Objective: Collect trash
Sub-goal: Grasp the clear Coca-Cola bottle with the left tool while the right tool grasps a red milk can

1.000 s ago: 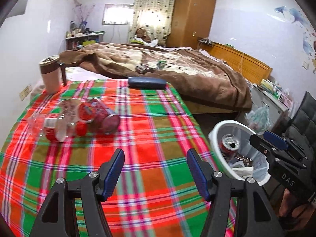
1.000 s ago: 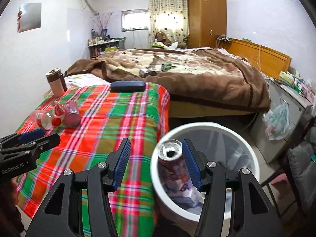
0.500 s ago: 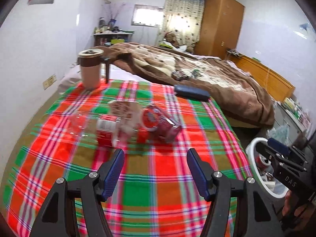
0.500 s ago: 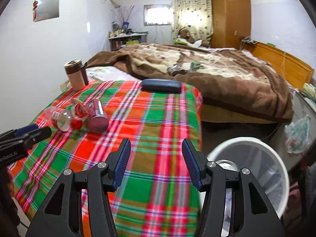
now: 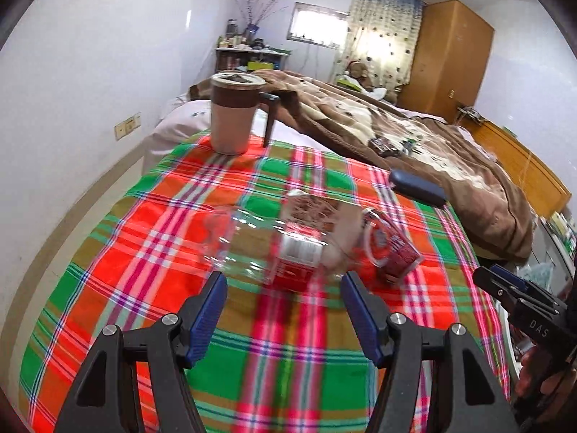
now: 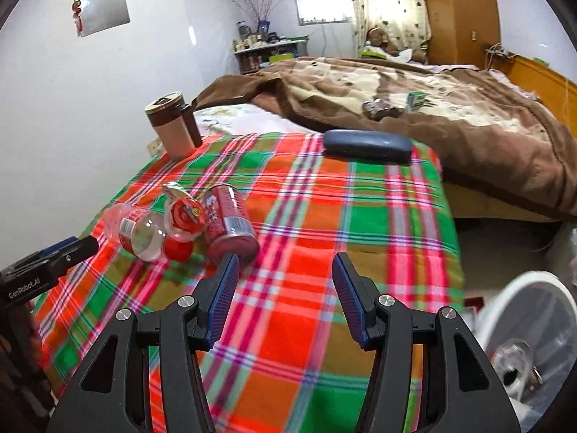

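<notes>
Left claw [image 5: 283, 297] just before bottle [image 5: 267, 249]

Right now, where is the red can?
In the right wrist view, the red can lies on the plaid cloth, left of centre, beside the clear bottle.

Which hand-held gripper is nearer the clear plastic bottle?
Left. The left hand-held gripper sits just short of the clear plastic bottle; the right hand-held gripper is off beside the red can.
</notes>
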Available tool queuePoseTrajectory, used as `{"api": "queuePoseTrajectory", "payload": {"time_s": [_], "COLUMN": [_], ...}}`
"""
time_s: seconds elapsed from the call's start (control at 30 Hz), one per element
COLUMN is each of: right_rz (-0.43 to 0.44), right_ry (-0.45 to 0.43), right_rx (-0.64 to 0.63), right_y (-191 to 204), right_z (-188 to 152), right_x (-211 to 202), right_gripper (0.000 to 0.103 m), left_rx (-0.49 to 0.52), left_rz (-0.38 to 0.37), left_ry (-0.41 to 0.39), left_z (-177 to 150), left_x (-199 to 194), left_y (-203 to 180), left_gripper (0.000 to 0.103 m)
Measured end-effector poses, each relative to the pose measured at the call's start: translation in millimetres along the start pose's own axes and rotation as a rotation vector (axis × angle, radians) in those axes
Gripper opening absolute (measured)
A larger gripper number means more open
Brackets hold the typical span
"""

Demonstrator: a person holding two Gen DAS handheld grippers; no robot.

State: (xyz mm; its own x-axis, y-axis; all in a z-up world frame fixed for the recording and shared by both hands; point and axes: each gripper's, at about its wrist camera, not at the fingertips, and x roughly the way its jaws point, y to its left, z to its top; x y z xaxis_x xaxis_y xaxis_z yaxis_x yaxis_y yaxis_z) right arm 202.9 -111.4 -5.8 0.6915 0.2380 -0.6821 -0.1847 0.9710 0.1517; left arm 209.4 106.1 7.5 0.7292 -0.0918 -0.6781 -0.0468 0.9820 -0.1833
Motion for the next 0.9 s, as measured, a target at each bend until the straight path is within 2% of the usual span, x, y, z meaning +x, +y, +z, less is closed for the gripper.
{"api": "queuePoseTrajectory", "payload": {"time_s": [0.1, 0.37, 0.5, 0.67, 0.9], "right_rz": [0.031, 0.075, 0.089, 0.111, 0.128], "right_ry": [0.023, 0.049, 0.071, 0.103, 0.139], "right_rx": [0.007, -0.025, -0.046, -0.067, -0.069], "right_y": [5, 18, 23, 29, 31], "right_z": [6, 12, 17, 19, 21], "right_x": [13, 35, 46, 56, 69], "right_gripper": [0.055, 0.056, 0.056, 0.056, 0.056], "left_rx": [0.009, -0.031, -0.078, -0.144, -0.157], "left_rz": [-0.009, -0.014, -0.048, -0.033, -0.014], "left_ry": [0.016, 0.062, 0.075, 0.087, 0.141], "left_z": [5, 19, 29, 41, 45], "left_x": [10, 37, 47, 60, 84], "left_y": [3, 10, 12, 18, 21], "left_gripper": [0.073, 0.074, 0.075, 0.077, 0.077]}}
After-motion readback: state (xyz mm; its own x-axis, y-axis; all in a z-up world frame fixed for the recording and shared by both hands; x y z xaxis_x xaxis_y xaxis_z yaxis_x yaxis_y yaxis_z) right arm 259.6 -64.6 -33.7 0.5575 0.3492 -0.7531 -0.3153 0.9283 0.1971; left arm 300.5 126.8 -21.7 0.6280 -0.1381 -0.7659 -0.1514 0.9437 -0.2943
